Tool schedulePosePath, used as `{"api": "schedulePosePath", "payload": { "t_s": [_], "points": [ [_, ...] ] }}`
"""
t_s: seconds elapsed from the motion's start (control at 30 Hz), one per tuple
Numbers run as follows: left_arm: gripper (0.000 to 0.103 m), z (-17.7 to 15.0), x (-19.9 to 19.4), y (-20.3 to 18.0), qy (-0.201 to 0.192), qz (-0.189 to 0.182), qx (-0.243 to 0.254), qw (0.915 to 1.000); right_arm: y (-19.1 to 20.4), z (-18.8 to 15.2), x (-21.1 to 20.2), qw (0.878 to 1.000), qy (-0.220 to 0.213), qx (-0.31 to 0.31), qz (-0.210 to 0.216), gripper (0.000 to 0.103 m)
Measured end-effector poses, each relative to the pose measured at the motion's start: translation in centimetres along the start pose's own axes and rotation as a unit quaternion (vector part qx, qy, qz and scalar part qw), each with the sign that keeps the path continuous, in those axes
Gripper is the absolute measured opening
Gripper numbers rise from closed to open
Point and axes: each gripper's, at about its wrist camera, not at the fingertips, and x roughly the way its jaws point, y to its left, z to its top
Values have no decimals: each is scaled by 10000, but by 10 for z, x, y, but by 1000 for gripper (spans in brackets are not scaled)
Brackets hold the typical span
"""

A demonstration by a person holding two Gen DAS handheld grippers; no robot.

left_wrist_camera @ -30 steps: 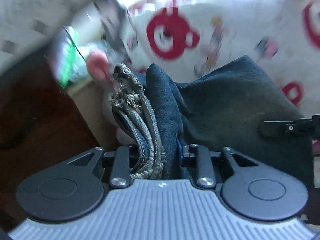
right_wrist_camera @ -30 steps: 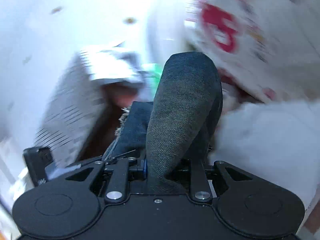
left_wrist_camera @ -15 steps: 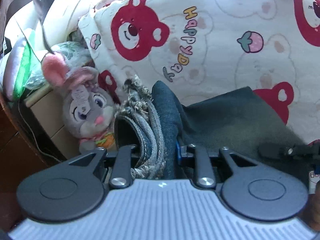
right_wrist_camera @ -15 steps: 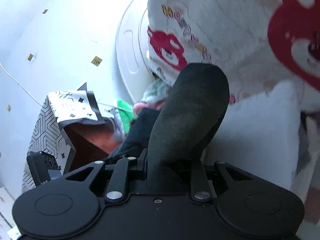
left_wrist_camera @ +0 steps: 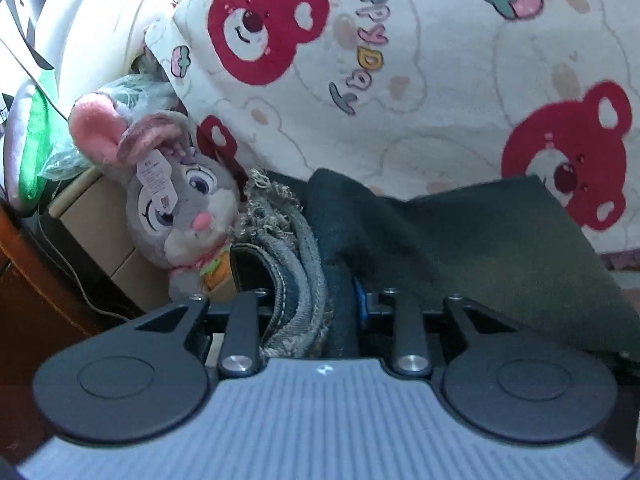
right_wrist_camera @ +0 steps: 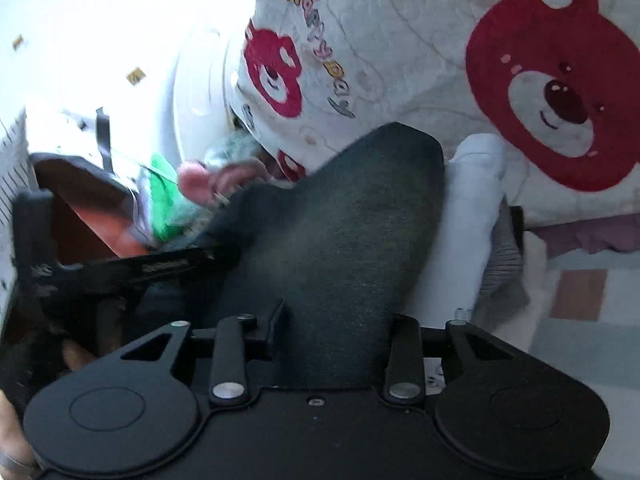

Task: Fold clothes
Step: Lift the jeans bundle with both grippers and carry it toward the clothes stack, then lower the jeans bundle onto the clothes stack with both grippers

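Note:
Dark blue jeans [left_wrist_camera: 480, 248] with a frayed hem [left_wrist_camera: 276, 208] are bunched between the fingers of my left gripper [left_wrist_camera: 320, 312], which is shut on them. The cloth runs off to the right. In the right wrist view the same jeans [right_wrist_camera: 340, 248] rise in a dark fold out of my right gripper [right_wrist_camera: 320, 344], which is shut on them. The fingertips of both grippers are hidden by the cloth. The left gripper's body [right_wrist_camera: 120, 272] shows at the left of the right wrist view.
A white quilt with red bears [left_wrist_camera: 440, 80] fills the background in both views [right_wrist_camera: 400, 60]. A grey plush rabbit [left_wrist_camera: 176, 200] sits at the left beside a beige box [left_wrist_camera: 100, 220]. A green bag [left_wrist_camera: 36, 148] and a brown wooden surface [left_wrist_camera: 40, 280] lie further left.
Both grippers have swung with the jeans toward the quilt, which now looks closer. In the right wrist view the left gripper has come in close at the left.

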Motion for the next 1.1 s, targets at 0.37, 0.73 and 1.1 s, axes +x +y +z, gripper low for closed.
{"api": "schedulePosePath", "payload": {
  "t_s": [0.37, 0.73, 1.1],
  "points": [
    [39, -14, 44, 18, 507, 305, -411, 9974, -7, 22, 49, 9931, 606, -951, -332, 51],
    [53, -34, 50, 67, 787, 303, -1424, 9862, 3, 26, 33, 9948, 694, -710, -241, 50],
    [51, -15, -38, 87, -77, 140, -862, 9961, -10, 54, 5, 9988, 332, -221, -283, 58]
  ]
}}
